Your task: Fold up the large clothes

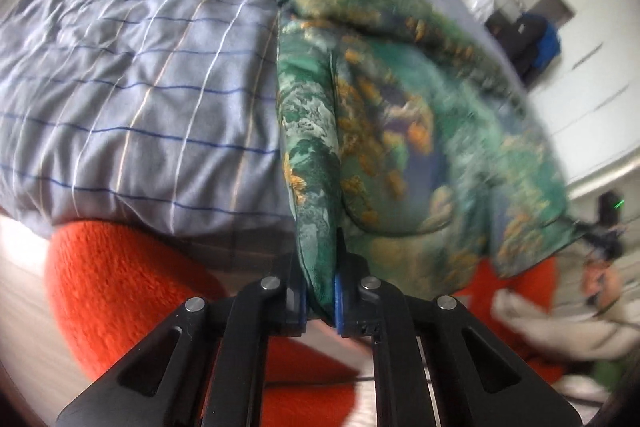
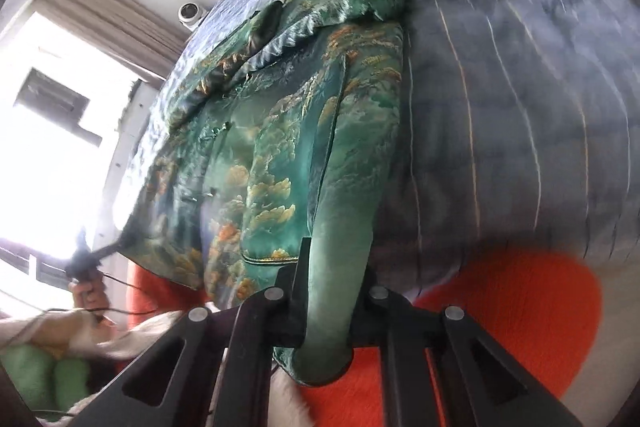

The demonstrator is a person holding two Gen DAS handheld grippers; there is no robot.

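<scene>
Two grips: both tongs are clamped on one garment, a green jacket with gold and orange print.
Left gripper [image 1: 320, 301]: jaws nearly shut, blue pads pinching a bunched fold of the jacket [image 1: 400, 99] at its near hem edge.
Right gripper [image 2: 326, 323]: jaws nearly shut on a rolled fold of the same jacket [image 2: 280, 131]; cloth wraps down past the jaw line and bulges below it.
Jacket location: on the bed, over the striped grey-blue quilt [image 1: 140, 87]. In the left view it runs from the jaws at 6 o'clock up toward 12 and spreads to 3 o'clock. In the right view it runs from 6 up to about 11 o'clock, quilt [image 2: 520, 87] to the right.
Near edge: lower hem looks lifted off the bed edge, above an orange rug [image 1: 120, 287].
Handling (judgement): soft, limp, glossy brocade-like cloth, likely slippery; looks padded, so moderate weight and thick folds. Not fragile, but front fastenings could snag.
Where to hold (judgement): hem corners or side seams, grabbing several layers; a single slick layer may slide out.
Risk (judgement): bunched grips can twist the fold line; keep both hands level.
Writing/brands: none readable in either view; motion blur is heavy.
Other: a hand [image 2: 86, 293] holds the left tool at 8 o'clock in the right view.
</scene>
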